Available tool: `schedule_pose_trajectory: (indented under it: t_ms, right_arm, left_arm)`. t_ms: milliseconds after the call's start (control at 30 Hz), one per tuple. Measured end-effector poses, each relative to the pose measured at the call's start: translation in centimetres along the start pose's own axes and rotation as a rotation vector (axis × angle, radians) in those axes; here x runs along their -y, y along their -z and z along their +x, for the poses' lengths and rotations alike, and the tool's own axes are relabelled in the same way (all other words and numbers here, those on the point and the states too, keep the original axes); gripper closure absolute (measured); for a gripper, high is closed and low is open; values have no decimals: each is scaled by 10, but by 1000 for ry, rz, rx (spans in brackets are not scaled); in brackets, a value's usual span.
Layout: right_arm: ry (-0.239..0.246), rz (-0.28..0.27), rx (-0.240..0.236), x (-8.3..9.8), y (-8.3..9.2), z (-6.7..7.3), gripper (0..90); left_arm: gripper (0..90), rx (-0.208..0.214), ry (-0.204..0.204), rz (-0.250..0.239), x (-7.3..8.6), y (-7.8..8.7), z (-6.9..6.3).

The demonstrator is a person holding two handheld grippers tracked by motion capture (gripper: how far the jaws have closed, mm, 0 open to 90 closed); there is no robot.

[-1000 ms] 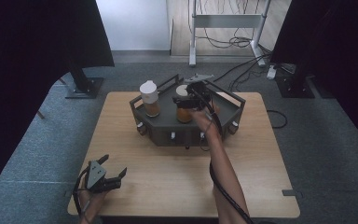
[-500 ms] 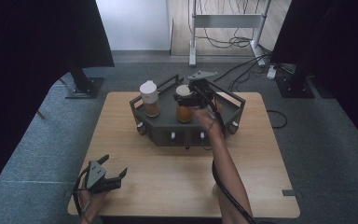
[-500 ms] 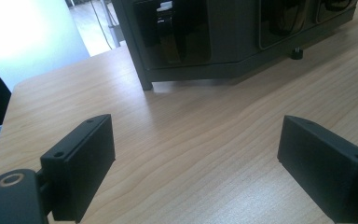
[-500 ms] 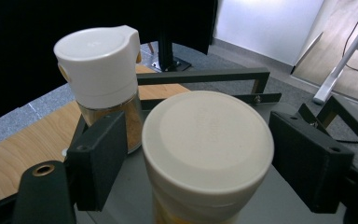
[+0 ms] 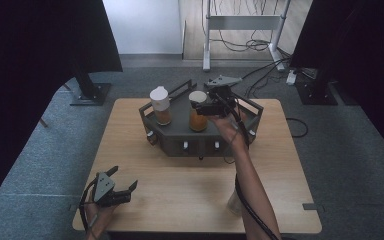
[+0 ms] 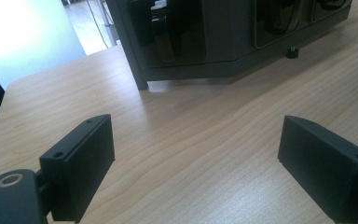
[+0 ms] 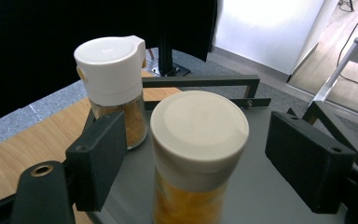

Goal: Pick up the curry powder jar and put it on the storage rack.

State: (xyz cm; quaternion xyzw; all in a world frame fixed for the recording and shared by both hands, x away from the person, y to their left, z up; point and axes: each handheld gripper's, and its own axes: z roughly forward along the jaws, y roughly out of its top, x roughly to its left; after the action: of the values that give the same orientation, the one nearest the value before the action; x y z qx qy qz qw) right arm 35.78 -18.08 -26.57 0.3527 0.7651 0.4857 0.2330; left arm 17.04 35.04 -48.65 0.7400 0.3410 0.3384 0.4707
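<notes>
While the left gripper (image 5: 111, 190) sits idle at the near edge of the surface (image 5: 180, 190), jaws wide apart and empty, the right gripper (image 5: 211, 107) is up at the grey tray (image 5: 200, 142). Its jaws have just been opening and now stand clear either side of the orange-filled jar (image 7: 196, 158), pads not touching. That jar stands upright in the tray, near the flip-cap spice jar (image 7: 114, 84). Reads as just released, placement likely done.
</notes>
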Motion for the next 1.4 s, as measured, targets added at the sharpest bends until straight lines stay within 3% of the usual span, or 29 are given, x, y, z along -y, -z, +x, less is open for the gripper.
schedule_pose_trajectory:
  t_ms: [733,1400]
  right_arm:
    - [75,-27,-7,3,67,2,196]
    - [86,-36,3,31,112,6,195]
  left_arm:
    - [105,4,-11,9,-2,-1,-2]
    - [105,-3,-15,8,-2,0,-3]
